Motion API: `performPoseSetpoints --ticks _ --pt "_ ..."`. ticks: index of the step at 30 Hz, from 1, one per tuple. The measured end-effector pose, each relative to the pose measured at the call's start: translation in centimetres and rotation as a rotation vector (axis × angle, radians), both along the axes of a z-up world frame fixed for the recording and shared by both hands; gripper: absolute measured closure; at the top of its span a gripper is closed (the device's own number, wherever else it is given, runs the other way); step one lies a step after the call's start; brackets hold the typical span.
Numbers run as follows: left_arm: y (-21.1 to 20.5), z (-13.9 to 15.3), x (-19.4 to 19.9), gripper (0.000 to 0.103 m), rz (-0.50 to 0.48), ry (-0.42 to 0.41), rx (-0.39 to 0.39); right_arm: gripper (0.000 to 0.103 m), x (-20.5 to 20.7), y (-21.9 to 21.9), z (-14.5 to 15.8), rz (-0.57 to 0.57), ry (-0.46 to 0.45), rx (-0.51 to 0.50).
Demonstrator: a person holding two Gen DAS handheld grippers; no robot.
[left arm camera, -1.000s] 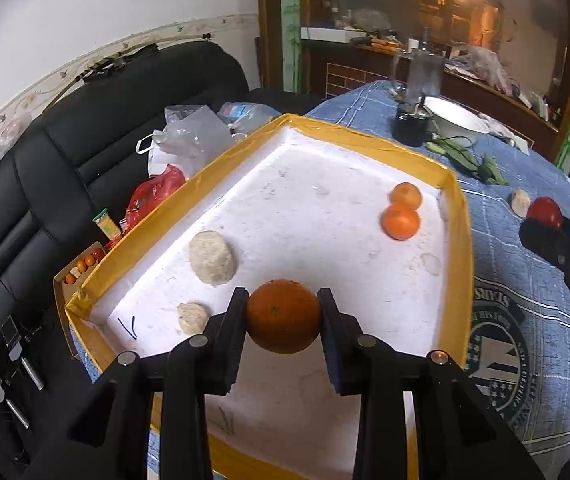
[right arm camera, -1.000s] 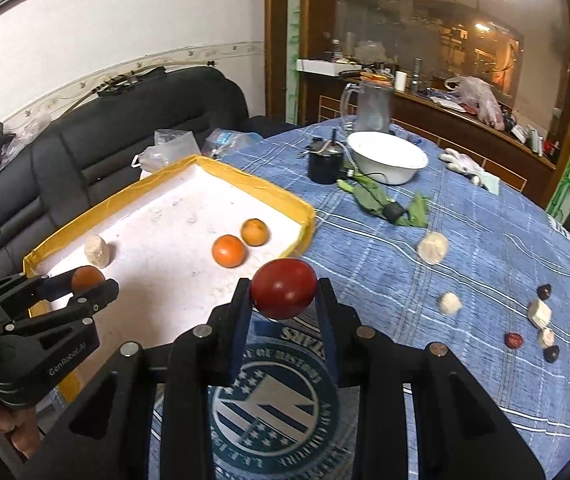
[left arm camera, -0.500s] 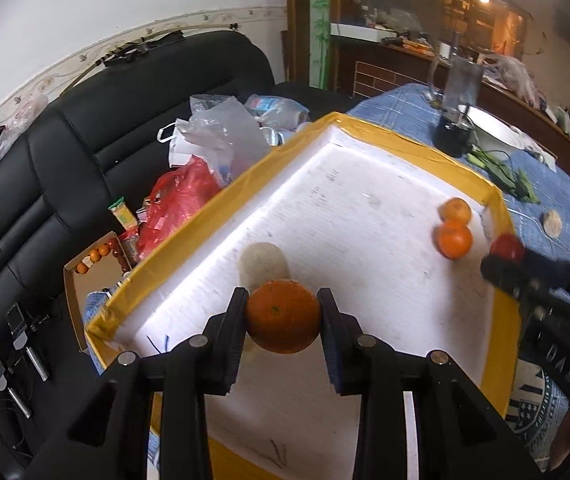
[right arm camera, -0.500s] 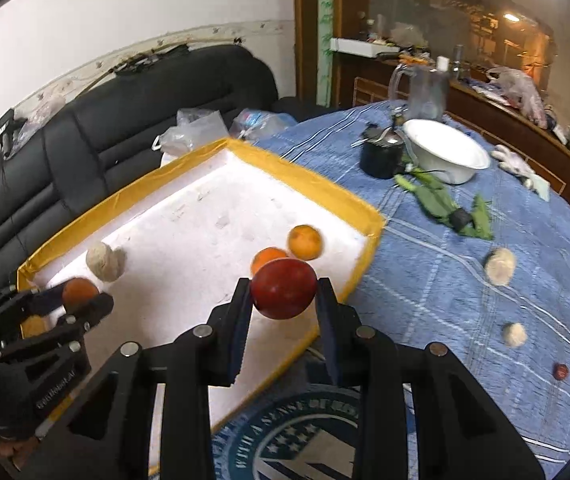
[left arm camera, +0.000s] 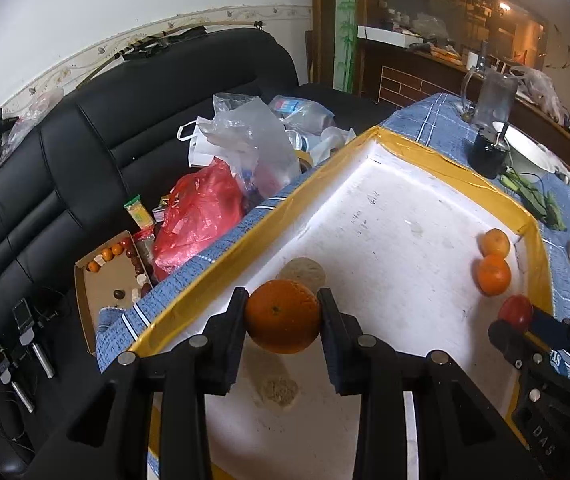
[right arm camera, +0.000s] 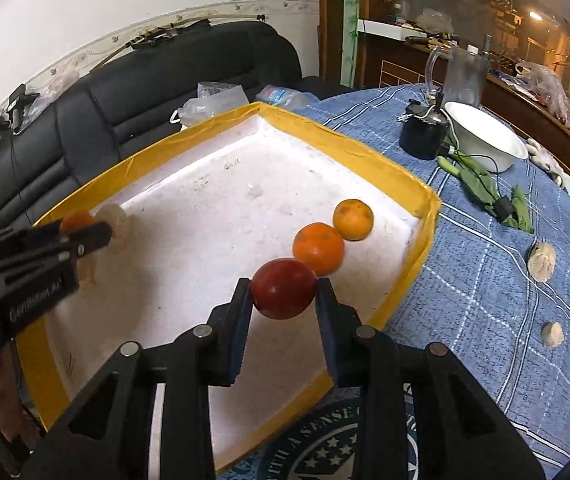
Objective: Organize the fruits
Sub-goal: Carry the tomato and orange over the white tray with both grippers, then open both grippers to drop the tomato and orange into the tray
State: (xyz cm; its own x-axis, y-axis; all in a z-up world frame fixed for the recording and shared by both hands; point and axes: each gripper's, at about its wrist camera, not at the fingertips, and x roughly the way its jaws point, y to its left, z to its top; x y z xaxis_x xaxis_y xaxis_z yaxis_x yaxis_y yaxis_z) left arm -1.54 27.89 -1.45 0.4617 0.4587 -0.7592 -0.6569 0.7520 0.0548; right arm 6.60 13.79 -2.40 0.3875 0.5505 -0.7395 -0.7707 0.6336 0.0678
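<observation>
An orange (left arm camera: 283, 317) sits clamped between the fingers of the left gripper (left arm camera: 281, 320), held above the near left part of a white foam tray (right arm camera: 349, 148) with a yellow taped rim. The right gripper (right arm camera: 283, 294) has its fingers clamped on a red fruit (right arm camera: 284, 289), held over the tray's near right part. Two more oranges (right arm camera: 318, 248) lie touching each other on the tray floor near its right wall, and a pale lump (left arm camera: 302, 273) rests by its left wall. The tray stands on a blue checked tablecloth (right arm camera: 485, 264). Right of the tray, small pale pieces (right arm camera: 541, 261) dot the cloth; beyond its far right corner stand a white bowl (right arm camera: 485, 142) and a dark cup (right arm camera: 422, 136). Left of the tray, a black sofa (left arm camera: 85, 140) holds plastic bags (left arm camera: 241, 148) and a cardboard box (left arm camera: 105, 280). A white wall (left arm camera: 125, 4) rises behind the sofa.
</observation>
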Motion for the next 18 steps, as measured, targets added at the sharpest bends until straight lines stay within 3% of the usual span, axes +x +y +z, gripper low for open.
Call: performPoseSetpoints --ticks 13,18 --pt "0.2 0.0 1.5 0.068 -0.017 0.047 0.044 0.068 -0.3 0.8 -1.2 0.022 0.021 -0.028" --pt "0.7 -0.9 2.1 0.067 -0.019 0.108 -0.002 0.068 -0.3 1.0 -1.2 0.025 0.021 -0.028"
